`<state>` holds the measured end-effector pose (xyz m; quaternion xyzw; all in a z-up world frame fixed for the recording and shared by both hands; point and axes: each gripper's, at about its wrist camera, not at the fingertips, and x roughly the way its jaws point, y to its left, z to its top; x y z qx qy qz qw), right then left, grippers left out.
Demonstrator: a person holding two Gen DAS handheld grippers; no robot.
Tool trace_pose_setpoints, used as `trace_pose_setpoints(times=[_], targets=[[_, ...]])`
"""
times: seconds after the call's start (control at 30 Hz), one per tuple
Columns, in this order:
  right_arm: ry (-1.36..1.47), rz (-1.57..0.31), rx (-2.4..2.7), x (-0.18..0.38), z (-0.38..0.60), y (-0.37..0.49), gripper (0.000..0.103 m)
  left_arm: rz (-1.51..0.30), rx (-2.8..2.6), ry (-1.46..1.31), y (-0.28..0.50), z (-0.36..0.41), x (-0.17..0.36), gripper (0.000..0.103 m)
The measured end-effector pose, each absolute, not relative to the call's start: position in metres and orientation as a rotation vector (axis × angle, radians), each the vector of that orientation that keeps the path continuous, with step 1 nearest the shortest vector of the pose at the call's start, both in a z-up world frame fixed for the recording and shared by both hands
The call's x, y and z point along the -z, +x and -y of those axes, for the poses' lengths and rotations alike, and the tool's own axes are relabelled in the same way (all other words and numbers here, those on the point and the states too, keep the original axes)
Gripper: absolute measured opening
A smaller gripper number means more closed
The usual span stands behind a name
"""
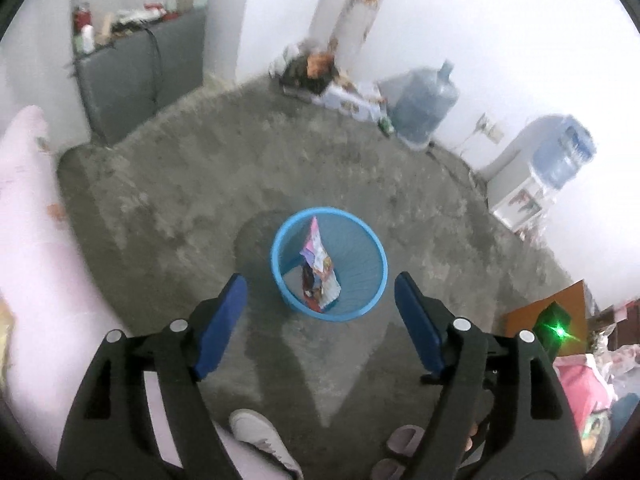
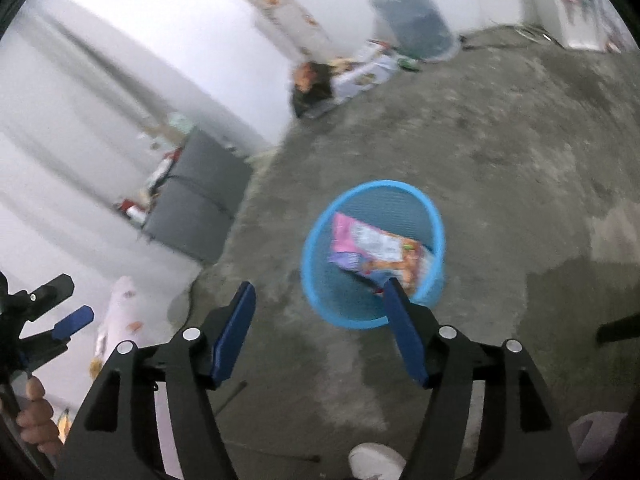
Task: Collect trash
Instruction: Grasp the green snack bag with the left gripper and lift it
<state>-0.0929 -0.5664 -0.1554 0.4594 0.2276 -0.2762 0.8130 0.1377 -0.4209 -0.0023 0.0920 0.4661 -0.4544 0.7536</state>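
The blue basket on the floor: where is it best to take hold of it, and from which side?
Grip the rim of the blue basket from above, one finger inside the wall and one outside. It stands upright with its mouth open; choose the rim part away from the snack wrapper that leans inside.

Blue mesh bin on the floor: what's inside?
Inside the blue plastic mesh bin: colourful pink snack wrappers leaning on the wall, with a darker packet below. The bottom beneath them is covered.
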Motion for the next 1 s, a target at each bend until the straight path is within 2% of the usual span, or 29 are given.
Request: trace_pose_setpoints(times=[0.13,0.4,0.63,1.0], targets=[[0.892,-0.497,0.492,0.118,0.531,-0.08,0.075,-0.948,0.967,0.148,0.128,0.352,-0.029,0.076],[0.744,-0.55,0.303,0.068,0.457,-0.056,0.078,-0.85,0.819,0.078,0.103,0.212,-0.042,0.078],[0.749,-0.596,0.144,0.053,0.409,-0.038,0.079,-0.761,0.641,-0.074,0.091,0.083,-0.046,0.078],[0.718,-0.713,-0.074,0.046,0.33,0.013,0.079,-0.707,0.469,-0.182,0.09,-0.029,-0.027,0.078]])
